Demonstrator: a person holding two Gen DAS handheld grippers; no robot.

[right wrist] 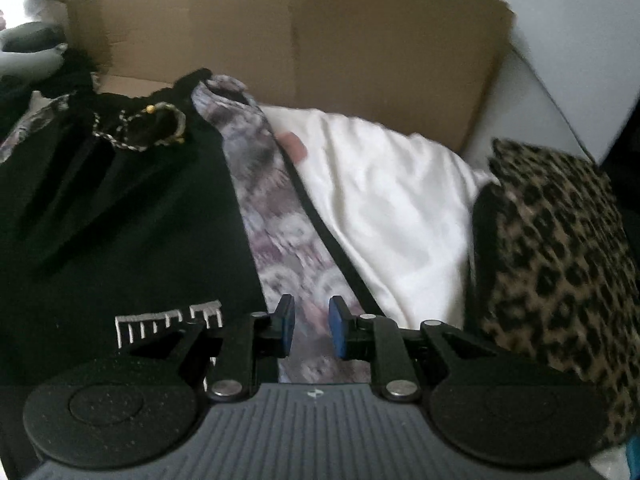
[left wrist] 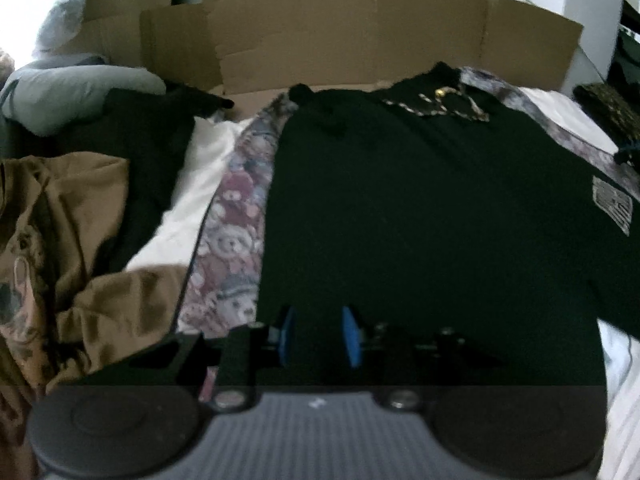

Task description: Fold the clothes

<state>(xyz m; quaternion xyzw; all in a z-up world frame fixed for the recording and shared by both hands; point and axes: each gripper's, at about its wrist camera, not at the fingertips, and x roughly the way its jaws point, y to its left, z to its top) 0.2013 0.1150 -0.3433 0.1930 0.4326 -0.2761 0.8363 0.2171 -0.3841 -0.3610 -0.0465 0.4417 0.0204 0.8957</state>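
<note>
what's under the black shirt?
A teddy-bear print blanket shows along both sides of the black shirt, with white bedding beyond it. The shirt lies spread on top; whatever is directly beneath its middle is covered and can't be seen.

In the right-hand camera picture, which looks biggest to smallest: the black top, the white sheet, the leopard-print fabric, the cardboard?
As they appear in the right wrist view:
1. Cardboard
2. Black top, though cut off at the edge
3. White sheet and leopard-print fabric look about alike; the fabric lies nearer the camera, so I won't rank them.
</note>
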